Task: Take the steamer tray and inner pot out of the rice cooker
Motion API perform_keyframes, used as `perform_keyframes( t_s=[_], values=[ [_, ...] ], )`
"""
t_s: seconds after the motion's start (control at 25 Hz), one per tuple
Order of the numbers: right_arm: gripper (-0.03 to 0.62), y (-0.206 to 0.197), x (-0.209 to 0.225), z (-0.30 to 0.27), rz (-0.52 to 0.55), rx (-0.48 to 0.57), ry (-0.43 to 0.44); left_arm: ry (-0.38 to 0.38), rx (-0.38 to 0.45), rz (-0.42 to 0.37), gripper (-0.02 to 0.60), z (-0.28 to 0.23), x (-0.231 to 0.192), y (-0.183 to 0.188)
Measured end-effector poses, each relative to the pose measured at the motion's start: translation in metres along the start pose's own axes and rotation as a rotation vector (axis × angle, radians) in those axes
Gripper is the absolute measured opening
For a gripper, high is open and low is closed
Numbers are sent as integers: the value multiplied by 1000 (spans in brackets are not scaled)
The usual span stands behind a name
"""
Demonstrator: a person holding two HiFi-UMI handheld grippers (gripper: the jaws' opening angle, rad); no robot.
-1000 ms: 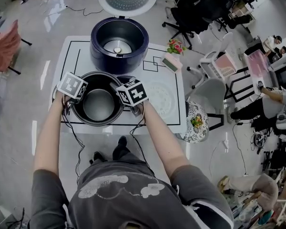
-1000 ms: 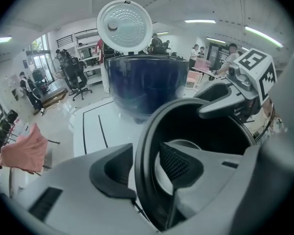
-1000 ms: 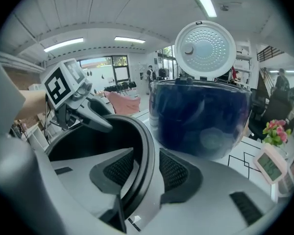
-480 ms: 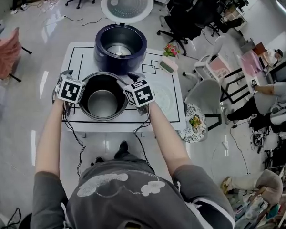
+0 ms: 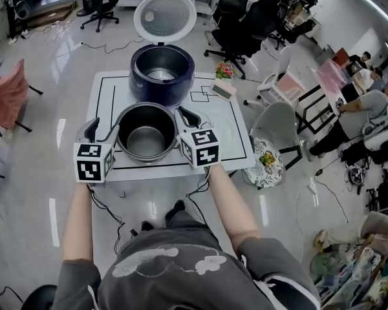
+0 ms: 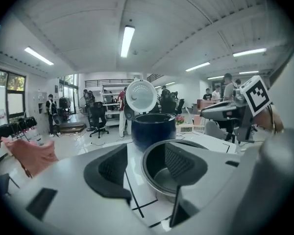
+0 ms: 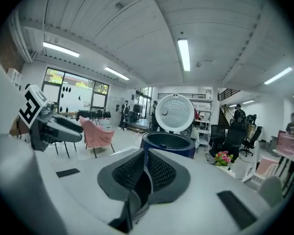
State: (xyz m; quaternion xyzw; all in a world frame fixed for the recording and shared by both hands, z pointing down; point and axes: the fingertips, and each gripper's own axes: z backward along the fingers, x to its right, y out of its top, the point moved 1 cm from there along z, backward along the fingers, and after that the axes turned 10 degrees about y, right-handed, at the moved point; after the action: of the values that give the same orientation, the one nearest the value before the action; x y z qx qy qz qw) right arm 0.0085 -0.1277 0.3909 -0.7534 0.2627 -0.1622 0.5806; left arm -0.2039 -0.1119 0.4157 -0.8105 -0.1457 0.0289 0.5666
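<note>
Above the office's white table (image 5: pixel 101 89), pot (image 5: pixel 145 133) and cooker (image 5: pixel 161 75), our left gripper (image 5: pixel 102 128) has jaws apart, just narrowing; our right gripper (image 5: pixel 189 116) just closed, empty.

Steamer tray (image 5: pixel 225 130) washed out against white table (image 5: pixel 105 99); detail indistinct.

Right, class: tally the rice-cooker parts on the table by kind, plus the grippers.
Cooker: 1
Pot: 1
Steamer tray: 1
Grippers: 2, left gripper and right gripper
Total: 5
</note>
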Motion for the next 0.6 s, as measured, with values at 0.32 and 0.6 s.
perform_keyframes(
  t_s=[0.32,0.6],
  values=[
    [28,5,-36,33,-66,109,66,17,70,34,16,39,9,3],
    [26,-21,-47,75,-17,80,97,-65,49,86,8,69,60,-11]
  ],
)
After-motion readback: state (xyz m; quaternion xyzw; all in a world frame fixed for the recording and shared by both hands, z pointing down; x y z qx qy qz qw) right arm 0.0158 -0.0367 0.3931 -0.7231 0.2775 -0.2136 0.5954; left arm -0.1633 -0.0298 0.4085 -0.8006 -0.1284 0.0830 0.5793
